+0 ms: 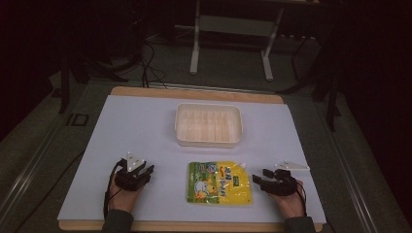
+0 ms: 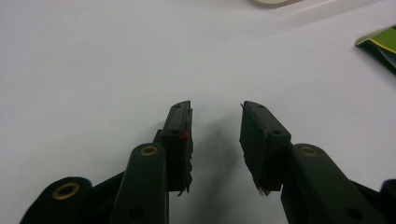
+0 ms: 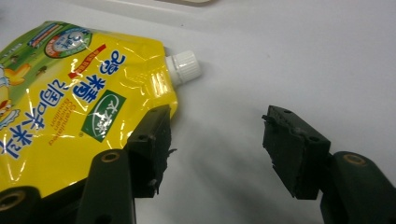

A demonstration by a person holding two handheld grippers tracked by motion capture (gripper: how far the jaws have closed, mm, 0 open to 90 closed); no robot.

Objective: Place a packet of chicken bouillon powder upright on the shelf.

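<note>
Apparently nothing begun: yellow spout pouch [image 1: 219, 182] flat on tabletop [image 1: 136, 126], near empty white tray [image 1: 208, 124], untouched. Left gripper [image 1: 144, 171] jaws apart, well aside. Right gripper [image 1: 259, 177] jaws apart beside pouch edge. Grasp pending.

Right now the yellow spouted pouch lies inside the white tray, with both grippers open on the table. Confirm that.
Not quite. The yellow pouch lies flat on the white table, on the person's side of the tray, which holds nothing; the high view shows it. Left gripper and right gripper are indeed open.
</note>
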